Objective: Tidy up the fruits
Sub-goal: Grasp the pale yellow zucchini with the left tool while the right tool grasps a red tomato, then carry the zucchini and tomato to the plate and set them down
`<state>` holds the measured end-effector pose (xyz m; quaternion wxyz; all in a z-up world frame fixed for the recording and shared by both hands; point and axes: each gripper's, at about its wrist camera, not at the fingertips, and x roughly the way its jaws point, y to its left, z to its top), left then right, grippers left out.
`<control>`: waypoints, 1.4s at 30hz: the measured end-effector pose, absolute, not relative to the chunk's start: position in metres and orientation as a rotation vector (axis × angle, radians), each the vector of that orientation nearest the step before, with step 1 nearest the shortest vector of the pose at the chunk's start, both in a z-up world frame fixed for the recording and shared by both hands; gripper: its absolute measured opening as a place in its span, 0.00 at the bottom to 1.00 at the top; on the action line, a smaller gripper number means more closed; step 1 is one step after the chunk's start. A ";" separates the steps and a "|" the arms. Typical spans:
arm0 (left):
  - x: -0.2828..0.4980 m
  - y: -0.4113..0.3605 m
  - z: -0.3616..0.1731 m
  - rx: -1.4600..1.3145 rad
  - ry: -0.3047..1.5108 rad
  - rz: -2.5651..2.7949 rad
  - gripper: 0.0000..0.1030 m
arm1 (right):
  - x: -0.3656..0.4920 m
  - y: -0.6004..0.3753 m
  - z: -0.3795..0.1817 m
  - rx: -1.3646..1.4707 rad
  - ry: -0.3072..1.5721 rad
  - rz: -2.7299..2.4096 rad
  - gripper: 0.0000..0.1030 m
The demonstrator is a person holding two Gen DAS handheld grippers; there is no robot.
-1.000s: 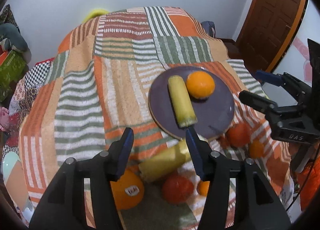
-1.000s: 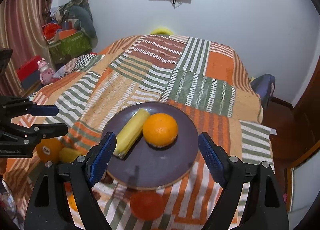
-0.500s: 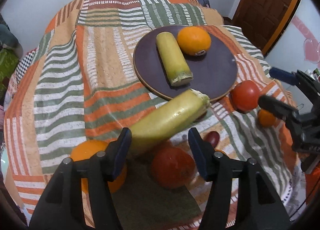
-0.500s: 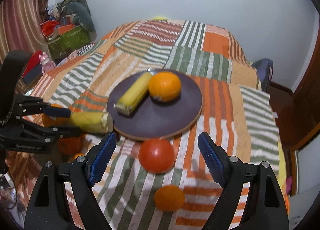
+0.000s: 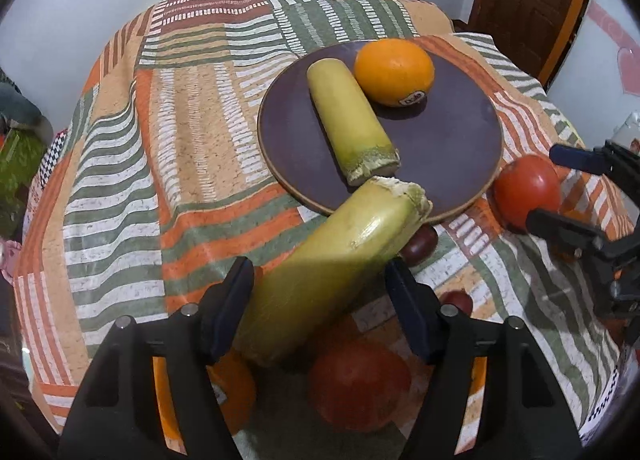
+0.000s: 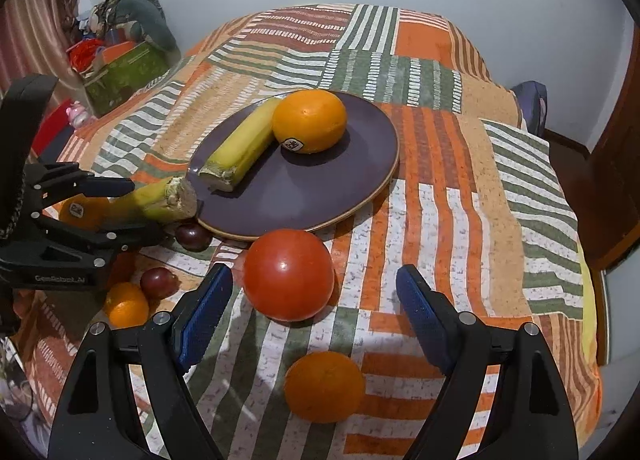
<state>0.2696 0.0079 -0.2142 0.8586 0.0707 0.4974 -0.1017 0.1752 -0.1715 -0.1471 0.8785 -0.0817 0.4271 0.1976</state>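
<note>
A dark purple plate (image 5: 460,148) (image 6: 340,188) lies on the striped bedspread and holds a yellow-green stalk piece (image 5: 352,124) (image 6: 244,144) and an orange (image 5: 394,72) (image 6: 310,120). My left gripper (image 5: 320,300) is open around a second yellow-green stalk piece (image 5: 340,260) (image 6: 160,200) whose cut end points at the plate rim. My right gripper (image 6: 314,312) is open, its fingers either side of a red tomato (image 6: 288,274) (image 5: 526,190).
Loose on the bedspread near the front edge: another tomato (image 5: 360,384), oranges (image 6: 324,386) (image 6: 126,304) (image 5: 232,388), and small dark plums (image 6: 194,236) (image 6: 158,282). A green box and clutter (image 6: 120,72) stand at the left wall. A wooden door (image 5: 532,0) is at right.
Both grippers have come lower and closer to the fruit. The left one now has the stalk piece between its fingers; the right one has closed in on the tomato.
</note>
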 end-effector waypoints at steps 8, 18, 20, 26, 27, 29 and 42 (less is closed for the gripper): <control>0.277 0.021 -0.212 0.064 1.037 -0.219 0.53 | 0.179 -0.166 -0.156 -0.180 0.907 0.449 0.63; 0.273 0.025 -0.204 0.012 1.026 -0.222 0.43 | 0.179 -0.165 -0.157 -0.146 0.916 0.489 0.45; 0.270 0.026 -0.201 0.009 1.018 -0.219 0.42 | 0.178 -0.164 -0.156 -0.150 0.912 0.485 0.44; 0.261 0.029 -0.185 0.017 0.981 -0.219 0.41 | 0.174 -0.168 -0.149 -0.138 0.896 0.479 0.44; 0.259 0.029 -0.181 0.018 0.973 -0.217 0.41 | 0.174 -0.169 -0.147 -0.138 0.888 0.477 0.44; 0.256 0.029 -0.175 0.019 0.957 -0.213 0.40 | 0.172 -0.169 -0.142 -0.136 0.875 0.475 0.44; 0.255 0.036 -0.144 -0.032 0.901 -0.220 0.36 | 0.173 -0.167 -0.113 -0.131 0.795 0.472 0.44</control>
